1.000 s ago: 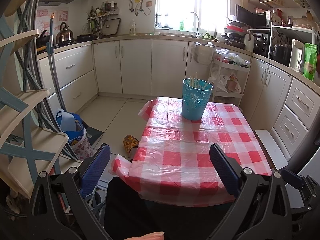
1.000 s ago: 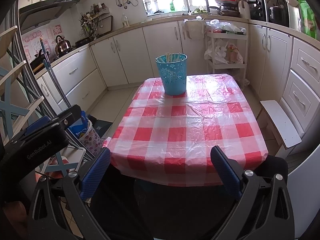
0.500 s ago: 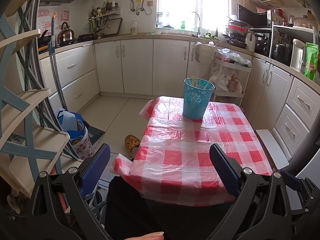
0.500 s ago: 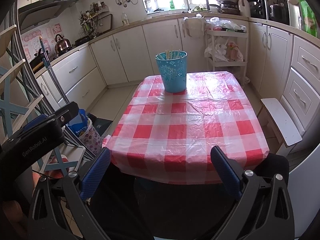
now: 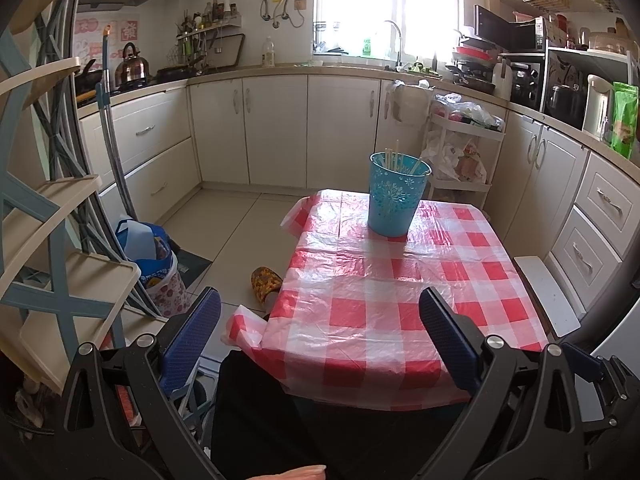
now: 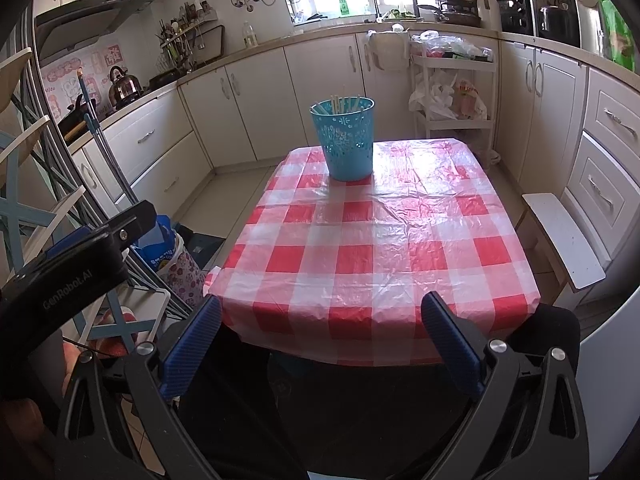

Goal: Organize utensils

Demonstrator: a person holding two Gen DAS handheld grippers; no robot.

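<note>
The left hand-held gripper (image 5: 320, 312) hangs with jaws wide apart and empty at the surface's (image 5: 400, 312) six-o'clock edge. At twelve o'clock stands a blue basket (image 5: 394, 204) holding chopsticks (image 5: 394, 158) (upright, leaning slightly).

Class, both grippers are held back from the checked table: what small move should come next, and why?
Probably bring the right gripper forward toward the perforated turquoise plastic bucket. Both it and the left gripper are open, empty and short of the red-and-white checked tablecloth's near edge, while the pale sticks, the only utensils visible, stand in that bucket at the far end.
</note>
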